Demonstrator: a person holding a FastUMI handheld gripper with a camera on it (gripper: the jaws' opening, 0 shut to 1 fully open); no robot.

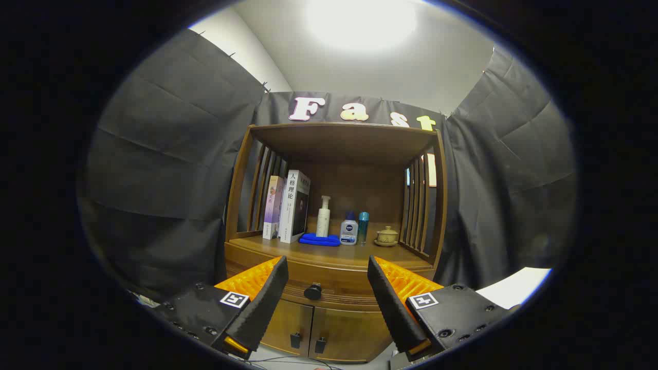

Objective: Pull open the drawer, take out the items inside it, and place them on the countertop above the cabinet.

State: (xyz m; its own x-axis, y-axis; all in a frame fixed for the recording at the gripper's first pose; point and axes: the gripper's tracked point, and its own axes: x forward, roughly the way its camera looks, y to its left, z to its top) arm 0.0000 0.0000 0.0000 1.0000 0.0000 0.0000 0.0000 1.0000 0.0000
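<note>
Tongs (327, 270) spread wide, gripping nothing, low in frame. Round dark knob (312, 292) of closed wooden drawer (329, 288) between them, just beyond. Glossy brown desk (329, 255) above, mid-frame.

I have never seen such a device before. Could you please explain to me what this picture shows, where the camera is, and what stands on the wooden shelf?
The camera sits on a hand-held gripper and looks forward along its two fingers, which are spread open and hold nothing. Ahead stands a wooden cabinet. Its drawer is closed, with a dark round knob showing between the fingers, and two small doors lie below. On the countertop stand books, a white pump bottle on a blue cloth, a small blue-capped bottle, a slim teal bottle and a lidded cup on a saucer.
</note>
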